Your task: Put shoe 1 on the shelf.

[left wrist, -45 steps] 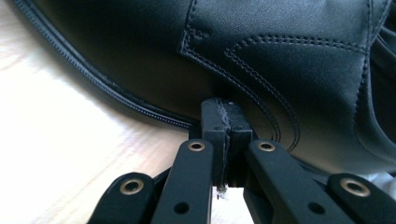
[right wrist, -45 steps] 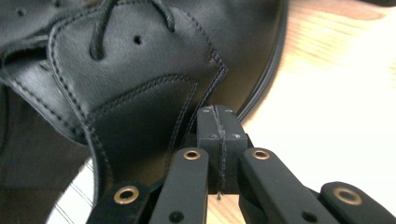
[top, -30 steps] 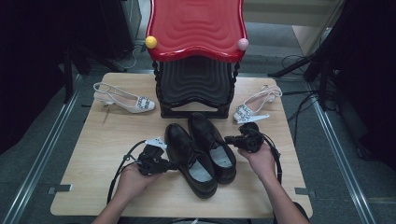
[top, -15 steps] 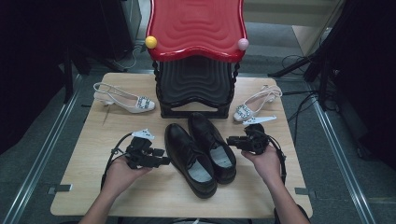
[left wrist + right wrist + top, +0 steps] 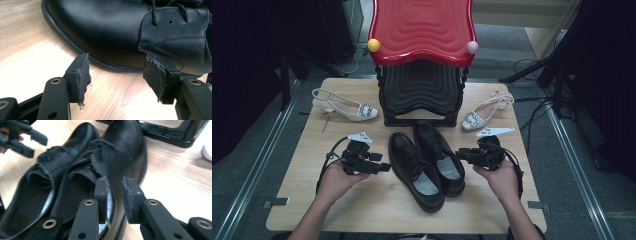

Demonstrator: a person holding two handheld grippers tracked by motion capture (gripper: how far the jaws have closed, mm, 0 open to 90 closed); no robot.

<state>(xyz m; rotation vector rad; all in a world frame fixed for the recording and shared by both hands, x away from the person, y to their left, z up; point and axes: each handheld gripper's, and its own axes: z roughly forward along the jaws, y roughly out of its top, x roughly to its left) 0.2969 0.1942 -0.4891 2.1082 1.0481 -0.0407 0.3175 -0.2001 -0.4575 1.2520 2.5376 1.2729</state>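
Two black leather lace-up shoes lie side by side mid-table, toes toward the far side: the left shoe (image 5: 414, 170) and the right shoe (image 5: 439, 155). My left gripper (image 5: 382, 164) hovers just left of the left shoe. Its jaws have just been opening and stand wide with only tabletop between them (image 5: 117, 75), the shoe's side (image 5: 107, 30) a little beyond the pads. My right gripper (image 5: 460, 154) sits at the right shoe's outer side. Its jaws (image 5: 115, 190) have just been opening to a narrow gap, nothing pinched between them, the shoe (image 5: 125, 145) behind.
A black ribbed stand (image 5: 419, 92) with a red wavy top (image 5: 422, 35) stands at the back of the wooden table (image 5: 362, 210). A white buckled sandal (image 5: 344, 105) lies to its left and another (image 5: 484, 112) to its right. Cables trail from both grippers.
The left gripper has drawn back leftward from the left shoe and its jaws have spread wide. The right gripper has lifted slightly and its jaws have parted a little.
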